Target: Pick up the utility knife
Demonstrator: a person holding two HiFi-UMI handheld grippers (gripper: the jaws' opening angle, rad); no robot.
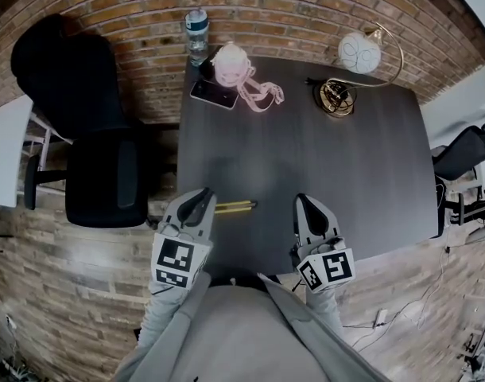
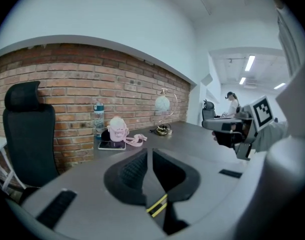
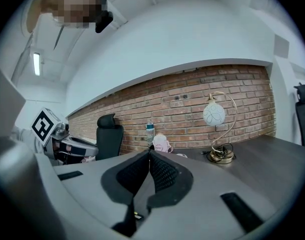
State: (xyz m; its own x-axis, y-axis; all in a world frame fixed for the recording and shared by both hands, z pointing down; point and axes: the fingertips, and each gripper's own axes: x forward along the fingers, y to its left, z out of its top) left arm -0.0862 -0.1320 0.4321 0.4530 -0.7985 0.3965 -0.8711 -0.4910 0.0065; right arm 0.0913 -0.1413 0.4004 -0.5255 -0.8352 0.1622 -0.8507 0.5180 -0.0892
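**Q:** Where is the knife?
**A:** The knife [image 1: 234, 207] lies flat on the desk [image 1: 346, 173], close to the near edge and toward the near-left corner. Its body is yellow and black.

**Q:** Which way does its long axis run?
**A:** It runs roughly along the near edge, left to right in the head view. Its left end sits just beside the tip of the left gripper [image 1: 199, 205]. Its right end points toward the right gripper [image 1: 308, 209].

**Q:** What are the jaws doing?
**A:** The left jaws are pressed together with nothing between the pads. In the left gripper view, yellow stripes show low down in the gap behind the pads. I judge these to be the knife lying under the gripper, not in it. The right jaws are also together and empty. That gripper is over the near edge, right of the knife and apart from it.

**Q:** Which hand is nearer?
**A:** The left, clearly.

**Q:** What does the coming move turn on?
**A:** This is a judgement. The left gripper points away from the near edge, so the knife lies crosswise to it. The jaws must part first. Then the wrist likely has to turn so the pads close across the narrow width, not along the length.

**Q:** What is the risk?
**A:** The body is low and flat, so the pads could skid over it or nudge it off the near edge.
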